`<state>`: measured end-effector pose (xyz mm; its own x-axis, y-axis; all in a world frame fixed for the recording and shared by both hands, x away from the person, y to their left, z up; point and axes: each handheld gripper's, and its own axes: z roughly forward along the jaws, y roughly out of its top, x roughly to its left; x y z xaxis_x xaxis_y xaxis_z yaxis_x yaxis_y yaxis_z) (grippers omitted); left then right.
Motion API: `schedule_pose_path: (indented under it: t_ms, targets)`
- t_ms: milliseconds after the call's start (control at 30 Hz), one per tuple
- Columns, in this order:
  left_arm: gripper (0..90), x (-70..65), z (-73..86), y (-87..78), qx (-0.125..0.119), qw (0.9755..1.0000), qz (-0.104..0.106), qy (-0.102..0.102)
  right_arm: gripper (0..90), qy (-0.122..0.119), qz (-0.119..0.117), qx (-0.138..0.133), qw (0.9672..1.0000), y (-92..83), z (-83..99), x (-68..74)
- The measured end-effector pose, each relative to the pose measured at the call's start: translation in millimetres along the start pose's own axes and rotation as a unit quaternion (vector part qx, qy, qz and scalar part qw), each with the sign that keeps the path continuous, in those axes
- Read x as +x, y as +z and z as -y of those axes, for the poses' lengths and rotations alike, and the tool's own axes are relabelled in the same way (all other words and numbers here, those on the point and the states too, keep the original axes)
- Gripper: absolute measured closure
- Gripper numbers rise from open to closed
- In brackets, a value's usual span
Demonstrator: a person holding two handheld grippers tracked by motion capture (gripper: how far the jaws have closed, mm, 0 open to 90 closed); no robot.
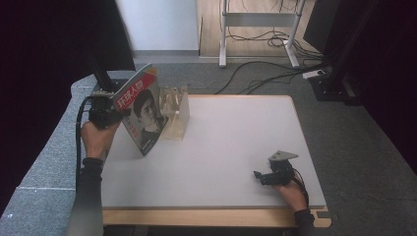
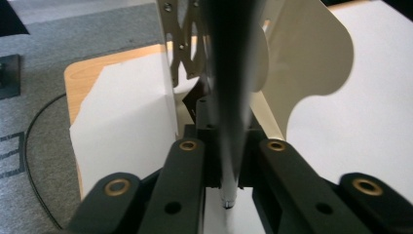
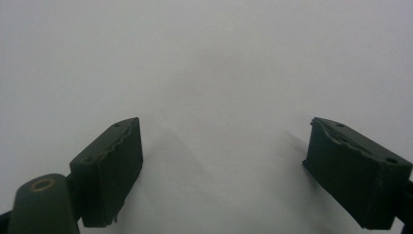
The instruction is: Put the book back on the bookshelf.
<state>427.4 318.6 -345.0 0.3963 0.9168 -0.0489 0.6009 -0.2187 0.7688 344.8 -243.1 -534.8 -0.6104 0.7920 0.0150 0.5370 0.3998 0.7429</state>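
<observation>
While the magazine (image 1: pixel 141 110) is being gripped along its edge by the clenched jaws of the left gripper (image 1: pixel 105 115), it is being held upright and tilted just beside the wooden rack (image 1: pixel 175 113), with its lower corner close to or touching the white mat (image 1: pixel 231 147); which of the two cannot be told. In the left gripper view the magazine (image 2: pixel 229 97) is being seen edge-on as a dark blurred band rising from between the jaws, and the cream dividers of the rack (image 2: pixel 302 58) are standing just beyond the jaw tips, slightly to their right. Because only a narrow strip of the cover is being pinched, the magazine is judged likely to be sagging or pivoting in the grip, so that its free pages could be fanned open and caught on a divider rather than passed between two of them. If it is being pushed in at this slant, the light rack could be nudged or tipped along the mat, since nothing is bracing it. The right gripper (image 1: pixel 265 176) is resting well apart near the front of the mat, its jaws released wide with nothing between them (image 3: pixel 224 170), so no support is being offered from that side.
</observation>
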Motion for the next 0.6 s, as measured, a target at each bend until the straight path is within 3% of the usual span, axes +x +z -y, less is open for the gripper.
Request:
schedule_pose_path:
  t_ms: [167,267,433,500,600]
  targets:
    - [87.2,-4.1,1.8,1.9,-0.032,0.9986,-0.041,0.009,12.7,-0.001,0.000,0.000,1.0000,0.1,0.0,-0.2]
    - [87.1,-3.8,2.6,6.6,-0.032,0.9985,-0.044,0.006,12.7,0.001,0.000,0.000,1.0000,0.0,0.0,0.0]
    - [84.7,1.8,3.2,8.7,-0.017,0.9995,-0.027,-0.001,12.7,0.001,0.000,0.000,1.0000,0.0,0.0,0.0]
    - [79.5,2.5,3.7,10.5,-0.007,0.9994,-0.033,0.004,12.7,0.000,-0.001,0.000,1.0000,0.0,0.1,-0.1]
    - [67.4,3.9,5.3,14.0,0.001,0.9997,-0.025,0.002,12.7,-0.001,0.000,-0.001,1.0000,0.2,-0.3,-0.3]
